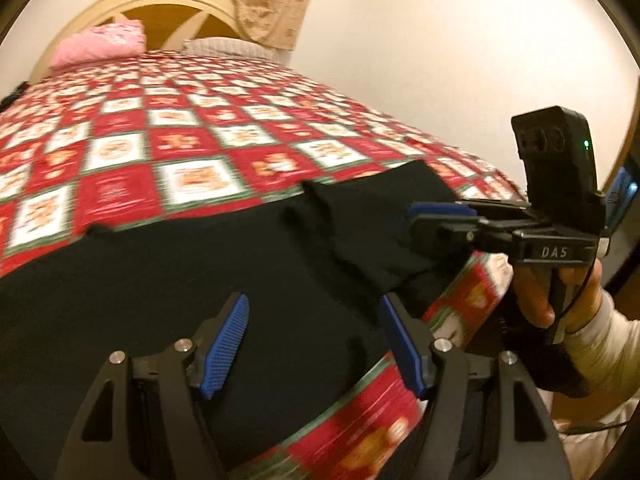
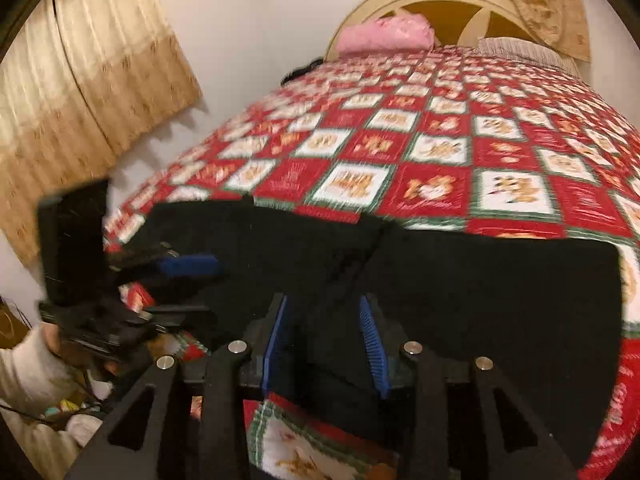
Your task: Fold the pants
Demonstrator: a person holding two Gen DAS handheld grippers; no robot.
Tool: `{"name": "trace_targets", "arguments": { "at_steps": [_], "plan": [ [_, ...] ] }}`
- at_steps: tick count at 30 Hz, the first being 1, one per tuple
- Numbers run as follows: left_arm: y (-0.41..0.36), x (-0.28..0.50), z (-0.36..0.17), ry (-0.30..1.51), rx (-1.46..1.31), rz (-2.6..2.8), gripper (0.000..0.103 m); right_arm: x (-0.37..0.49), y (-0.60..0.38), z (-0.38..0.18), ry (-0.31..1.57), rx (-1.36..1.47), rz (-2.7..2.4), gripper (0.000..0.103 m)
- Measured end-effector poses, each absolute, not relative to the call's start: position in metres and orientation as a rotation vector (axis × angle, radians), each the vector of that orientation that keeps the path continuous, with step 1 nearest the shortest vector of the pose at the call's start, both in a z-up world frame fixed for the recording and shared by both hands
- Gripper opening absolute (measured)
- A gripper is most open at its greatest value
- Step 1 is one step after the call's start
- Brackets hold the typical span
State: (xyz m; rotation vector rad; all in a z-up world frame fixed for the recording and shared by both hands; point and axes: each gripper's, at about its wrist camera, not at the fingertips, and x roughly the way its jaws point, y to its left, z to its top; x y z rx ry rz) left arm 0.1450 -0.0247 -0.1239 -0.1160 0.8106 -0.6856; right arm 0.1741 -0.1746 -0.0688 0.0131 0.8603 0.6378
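A: Warm, yellowish indoor light is noted in both views; no lamp is seen. The wall [image 1: 440, 40] is washed out to a pale glow.

B: Motion blur is recorded throughout, heaviest on the quilt [image 2: 440, 152] squares and the curtain [image 2: 80, 100] in the right wrist view.

A: Strong fisheye bending is observed; dark vignette corners frame each picture.

B: The black pants [image 1: 200, 280] are rendered nearly featureless, folds barely read. A small green indicator light [image 1: 586, 144] is seen glowing.
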Motion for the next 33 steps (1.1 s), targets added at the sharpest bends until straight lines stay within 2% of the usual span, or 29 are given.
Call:
{"name": "trace_targets", "arguments": {
  "at_steps": [5, 8, 11, 12, 14, 15, 16, 21, 23, 24, 25, 27, 33],
  "plan": [
    [-0.063, 0.171, -0.129, 0.870, -0.170, -0.771, 0.070, 0.167, -0.219, -0.054, 0.757, 0.080, 0.533, 0.040],
    [-0.077, 0.184, -0.133, 0.906, -0.184, -0.763, 0.070, 0.161, -0.239, -0.051, 0.696, 0.137, 0.502, 0.049],
    [-0.081, 0.193, -0.137, 0.930, -0.219, -0.742, 0.066, 0.155, -0.246, -0.049, 0.647, 0.157, 0.506, 0.051],
    [-0.081, 0.194, -0.137, 0.935, -0.228, -0.737, 0.060, 0.152, -0.247, -0.048, 0.627, 0.151, 0.510, 0.051],
    [-0.082, 0.196, -0.137, 0.945, -0.236, -0.737, 0.038, 0.148, -0.245, -0.046, 0.596, 0.137, 0.523, 0.051],
    [-0.082, 0.197, -0.139, 0.953, -0.240, -0.741, 0.014, 0.147, -0.245, -0.045, 0.591, 0.133, 0.530, 0.051],
    [-0.082, 0.198, -0.141, 0.968, -0.251, -0.748, 0.010, 0.147, -0.245, -0.046, 0.586, 0.129, 0.530, 0.051],
    [-0.081, 0.191, -0.136, 0.936, -0.202, -0.672, 0.010, 0.152, -0.252, -0.054, 0.604, 0.152, 0.515, 0.056],
    [-0.080, 0.188, -0.133, 0.923, -0.169, -0.641, 0.018, 0.152, -0.252, -0.057, 0.608, 0.153, 0.512, 0.056],
    [-0.078, 0.188, -0.133, 0.921, -0.161, -0.627, 0.030, 0.153, -0.252, -0.058, 0.610, 0.154, 0.513, 0.056],
    [-0.076, 0.187, -0.132, 0.911, -0.159, -0.609, 0.049, 0.153, -0.251, -0.058, 0.610, 0.154, 0.514, 0.056],
    [-0.072, 0.189, -0.135, 0.910, -0.175, -0.593, 0.069, 0.153, -0.249, -0.059, 0.611, 0.151, 0.516, 0.056],
    [-0.079, 0.192, -0.140, 0.918, -0.200, -0.608, 0.069, 0.152, -0.247, -0.062, 0.612, 0.137, 0.518, 0.056]
  ]
}}
